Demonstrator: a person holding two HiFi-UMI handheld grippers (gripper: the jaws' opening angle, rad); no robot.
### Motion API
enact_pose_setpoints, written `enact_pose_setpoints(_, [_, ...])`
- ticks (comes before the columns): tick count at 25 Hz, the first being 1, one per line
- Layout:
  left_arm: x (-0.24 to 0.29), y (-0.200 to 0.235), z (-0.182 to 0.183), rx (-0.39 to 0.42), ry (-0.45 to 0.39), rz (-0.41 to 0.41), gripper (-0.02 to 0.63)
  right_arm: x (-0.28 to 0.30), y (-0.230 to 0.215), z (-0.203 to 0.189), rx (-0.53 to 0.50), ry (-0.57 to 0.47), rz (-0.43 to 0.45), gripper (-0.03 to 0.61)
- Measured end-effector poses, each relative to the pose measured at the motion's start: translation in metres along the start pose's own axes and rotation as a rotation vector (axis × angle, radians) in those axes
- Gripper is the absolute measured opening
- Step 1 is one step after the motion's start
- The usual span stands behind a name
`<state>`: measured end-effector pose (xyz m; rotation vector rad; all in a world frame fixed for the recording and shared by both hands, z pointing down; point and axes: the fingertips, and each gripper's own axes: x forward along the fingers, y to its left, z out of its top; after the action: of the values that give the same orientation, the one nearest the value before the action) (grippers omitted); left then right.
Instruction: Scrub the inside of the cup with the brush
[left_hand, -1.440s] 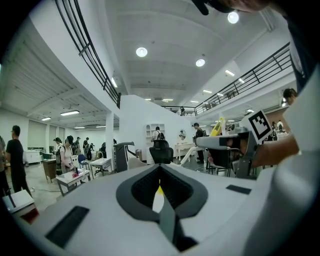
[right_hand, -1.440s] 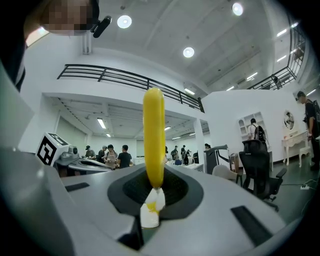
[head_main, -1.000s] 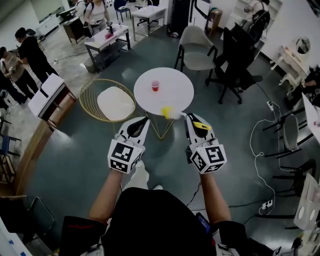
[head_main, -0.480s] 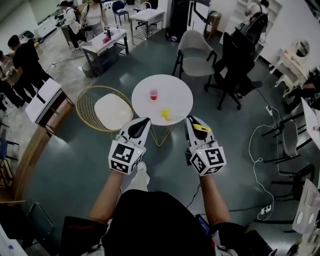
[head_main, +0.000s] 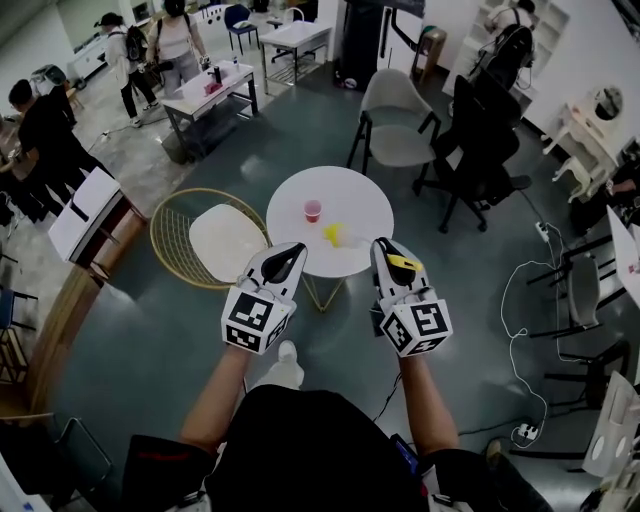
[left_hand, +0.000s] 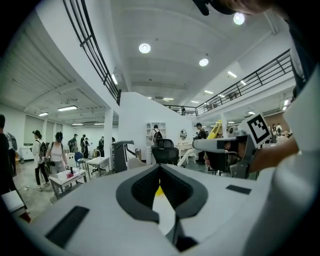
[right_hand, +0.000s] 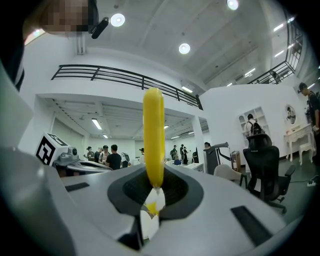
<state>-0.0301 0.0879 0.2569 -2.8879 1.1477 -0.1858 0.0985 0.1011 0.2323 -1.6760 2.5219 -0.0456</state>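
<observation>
The cup (head_main: 312, 210) stands ahead on the counter (head_main: 365, 195), nearer my closed left gripper (head_main: 293, 250); my right gripper (head_main: 383, 244) clamps an upright yellow stick (right_hand: 153, 135).

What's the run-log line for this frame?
phase: pre-contact | left gripper: shut, empty | right gripper: shut on yellow stick | cup, yellow item: on white table, untouched

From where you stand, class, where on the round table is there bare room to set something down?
The round white table is bare along its far rim, its left edge and its right side past the yellow brush. The pink cup and the brush crowd the middle, close together but apart.
</observation>
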Motion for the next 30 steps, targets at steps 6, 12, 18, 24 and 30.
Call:
enact_pose_setpoints(6, [0.025,0.035,0.007,0.016,0.000,-0.011,0.012,0.042,-0.011,0.002,-0.001,0.011,-0.015,0.044])
enact_pose_setpoints(12, [0.044,0.074,0.006,0.008,0.005,-0.018,0.012,0.083,-0.014,0.003,-0.013,0.021,-0.024,0.044])
enact_pose_setpoints(18, [0.066,0.112,0.007,-0.005,0.004,-0.040,0.012,0.123,-0.020,0.005,-0.017,0.029,-0.046,0.044])
enact_pose_setpoints(24, [0.086,0.140,0.003,-0.015,0.006,-0.066,0.012,0.151,-0.028,-0.003,-0.018,0.044,-0.074,0.044])
enact_pose_setpoints(30, [0.094,0.162,-0.008,-0.030,0.012,-0.092,0.012,0.172,-0.029,-0.013,-0.015,0.062,-0.093,0.044])
